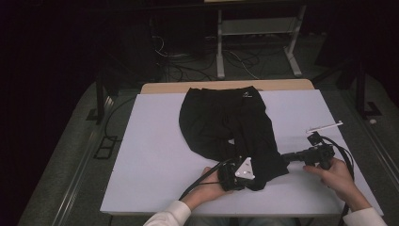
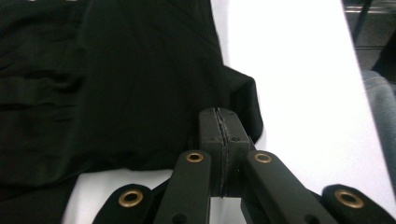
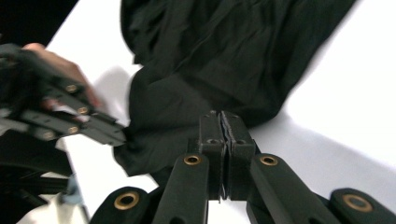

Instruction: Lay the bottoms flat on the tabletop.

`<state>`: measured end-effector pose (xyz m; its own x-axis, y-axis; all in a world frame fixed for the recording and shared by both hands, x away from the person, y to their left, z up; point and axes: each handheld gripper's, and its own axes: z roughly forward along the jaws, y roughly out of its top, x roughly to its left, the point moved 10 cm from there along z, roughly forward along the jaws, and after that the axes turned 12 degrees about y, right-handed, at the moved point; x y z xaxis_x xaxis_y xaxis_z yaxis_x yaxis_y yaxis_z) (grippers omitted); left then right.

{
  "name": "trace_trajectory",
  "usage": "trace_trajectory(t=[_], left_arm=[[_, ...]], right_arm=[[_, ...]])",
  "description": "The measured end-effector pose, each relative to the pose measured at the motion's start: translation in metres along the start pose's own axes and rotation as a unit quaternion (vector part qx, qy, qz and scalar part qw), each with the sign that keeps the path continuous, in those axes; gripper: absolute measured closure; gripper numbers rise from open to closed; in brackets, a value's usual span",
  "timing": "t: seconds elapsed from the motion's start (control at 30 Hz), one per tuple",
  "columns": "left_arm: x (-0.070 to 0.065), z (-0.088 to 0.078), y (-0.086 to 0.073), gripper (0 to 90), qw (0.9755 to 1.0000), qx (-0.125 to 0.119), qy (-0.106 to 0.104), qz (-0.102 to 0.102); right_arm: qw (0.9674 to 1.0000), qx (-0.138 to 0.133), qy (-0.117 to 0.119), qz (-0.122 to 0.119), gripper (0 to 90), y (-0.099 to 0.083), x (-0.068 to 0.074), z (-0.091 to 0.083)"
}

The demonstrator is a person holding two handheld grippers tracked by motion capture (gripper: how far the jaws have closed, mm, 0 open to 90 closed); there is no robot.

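i've got both tongs, left [image 2: 219, 122] and right [image 3: 221, 123], pinched tight on the black shorts' [image 1: 226, 127] near hem; thin fabric could slip free if i lift unevenly.

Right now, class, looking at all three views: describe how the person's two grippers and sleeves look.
Both sleeves are white. The left gripper is black, topped by a grey three-cornered plate, trailing a black cable. The right gripper is also black, with a looping black cable. Up close, each has two black jaws on flat black arms with brass-coloured rivets.
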<state>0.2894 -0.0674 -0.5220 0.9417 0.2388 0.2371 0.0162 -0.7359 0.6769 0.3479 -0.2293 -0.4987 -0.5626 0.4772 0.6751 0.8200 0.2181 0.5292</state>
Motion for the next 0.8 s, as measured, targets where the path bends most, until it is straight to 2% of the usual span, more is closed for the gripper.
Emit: trace_trajectory(t=[0.07, 0.13, 0.2, 0.3, 0.33, 0.47, 0.57, 0.63, 0.7, 0.8], left_arm=[[0.006, 0.000, -0.002, 89.3, 0.9999, 0.005, 0.013, -0.006], [0.012, 0.001, -0.005, 89.3, 0.9996, 0.011, 0.024, -0.011], [0.017, 0.002, -0.006, 89.3, 0.9992, 0.013, 0.032, -0.021], [0.024, 0.003, -0.008, 89.2, 0.9983, 0.017, 0.045, -0.032], [0.026, 0.002, -0.009, 89.3, 0.9980, 0.018, 0.049, -0.035], [0.029, 0.002, -0.011, 89.2, 0.9976, 0.014, 0.042, -0.053], [0.028, 0.002, -0.011, 89.2, 0.9977, 0.016, 0.044, -0.048], [0.027, 0.001, -0.011, 89.2, 0.9977, 0.016, 0.044, -0.049], [0.027, 0.001, -0.012, 89.2, 0.9977, 0.017, 0.043, -0.050], [0.028, 0.001, -0.012, 89.1, 0.9975, 0.014, 0.041, -0.056]], right_arm=[[0.9999, -0.007, -0.007, -0.004, 85.2, 0.006, -0.005, 0.005], [0.9996, -0.013, -0.015, -0.019, 83.1, 0.011, -0.010, 0.012], [0.9991, -0.014, -0.030, -0.027, 82.9, 0.014, -0.015, 0.019], [0.9980, -0.020, -0.050, -0.031, 80.7, 0.019, -0.022, 0.024], [0.9979, -0.027, -0.051, -0.030, 79.1, 0.022, -0.022, 0.023], [0.9966, -0.047, -0.064, -0.022, 70.8, 0.024, -0.026, 0.016], [0.9970, -0.060, -0.050, -0.002, 62.7, 0.020, -0.018, 0.009], [0.9970, -0.062, -0.045, -0.005, 59.0, 0.011, -0.009, 0.005], [0.9975, -0.053, -0.046, -0.009, 55.8, -0.003, -0.002, 0.002], [0.9982, -0.050, -0.033, -0.005, 52.2, -0.019, 0.005, -0.003]])
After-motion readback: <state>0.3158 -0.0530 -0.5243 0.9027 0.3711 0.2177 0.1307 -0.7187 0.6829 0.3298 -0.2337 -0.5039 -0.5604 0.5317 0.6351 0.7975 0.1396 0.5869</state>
